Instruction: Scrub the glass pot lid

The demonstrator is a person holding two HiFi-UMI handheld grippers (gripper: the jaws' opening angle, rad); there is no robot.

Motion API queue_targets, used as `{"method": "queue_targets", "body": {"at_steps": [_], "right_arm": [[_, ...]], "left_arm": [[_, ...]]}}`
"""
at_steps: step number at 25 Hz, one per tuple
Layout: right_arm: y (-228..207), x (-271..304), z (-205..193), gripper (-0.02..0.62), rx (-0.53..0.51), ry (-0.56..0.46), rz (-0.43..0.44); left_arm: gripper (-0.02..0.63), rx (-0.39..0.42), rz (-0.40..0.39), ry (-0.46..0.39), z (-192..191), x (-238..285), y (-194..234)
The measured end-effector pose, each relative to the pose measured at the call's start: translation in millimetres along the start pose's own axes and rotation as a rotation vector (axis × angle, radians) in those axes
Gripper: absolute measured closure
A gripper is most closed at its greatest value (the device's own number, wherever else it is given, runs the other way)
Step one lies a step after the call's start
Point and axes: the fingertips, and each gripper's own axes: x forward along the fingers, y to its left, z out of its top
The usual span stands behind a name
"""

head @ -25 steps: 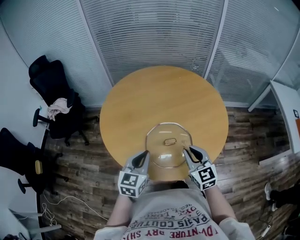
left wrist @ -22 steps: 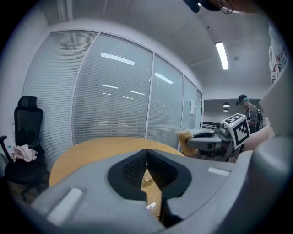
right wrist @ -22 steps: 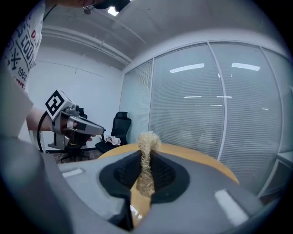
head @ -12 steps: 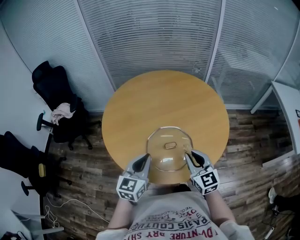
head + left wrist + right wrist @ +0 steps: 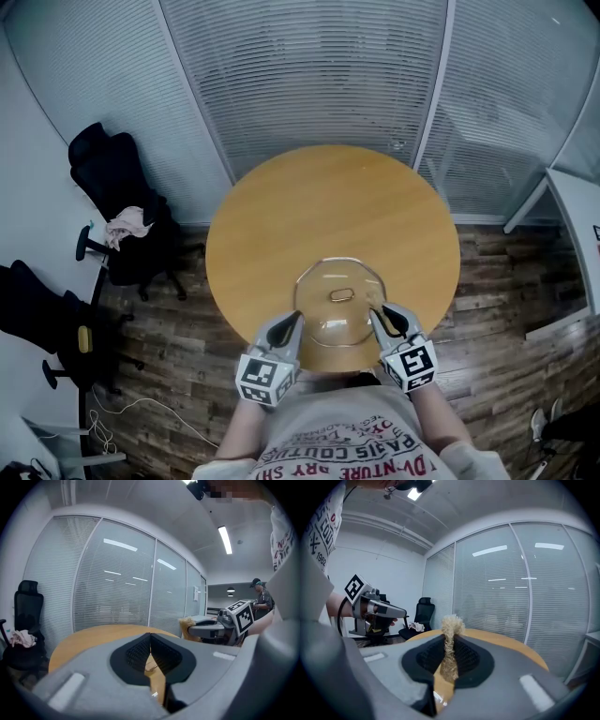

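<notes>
Inside right hand-held gripper (image 5: 450, 638), tan scrubber (image 5: 451, 622), lid (image 5: 330, 321) shown overhead

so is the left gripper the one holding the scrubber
No, the tan scrubber is clamped in the right gripper; the left gripper has its jaws shut on nothing.

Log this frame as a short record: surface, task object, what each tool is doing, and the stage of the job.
surface: round wooden table
task object: glass pot lid, lying handle-up by the table's near edge
left tool: jaws together, tips at the lid's left rim; a grip on the rim cannot be confirmed
right tool: shut on a tan fibrous scrubber, at the lid's right rim
stage: whether the scrubber touches the glass cannot be told
background: black office chair
</notes>
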Motion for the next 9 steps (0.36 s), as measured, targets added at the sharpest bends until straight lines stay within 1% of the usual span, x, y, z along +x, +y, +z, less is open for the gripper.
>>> {"method": "queue_targets", "body": {"at_steps": [4, 9], "right_arm": [[0, 5, 0, 0.541, -0.010, 0.009, 0.009], [-10, 6, -1, 0.542, -0.007, 0.018, 0.002]], "left_arm": [[0.598, 0.007, 0.004, -0.004, 3, 3, 3], [0.598, 0.011, 0.002, -0.002, 4, 10, -1]]}}
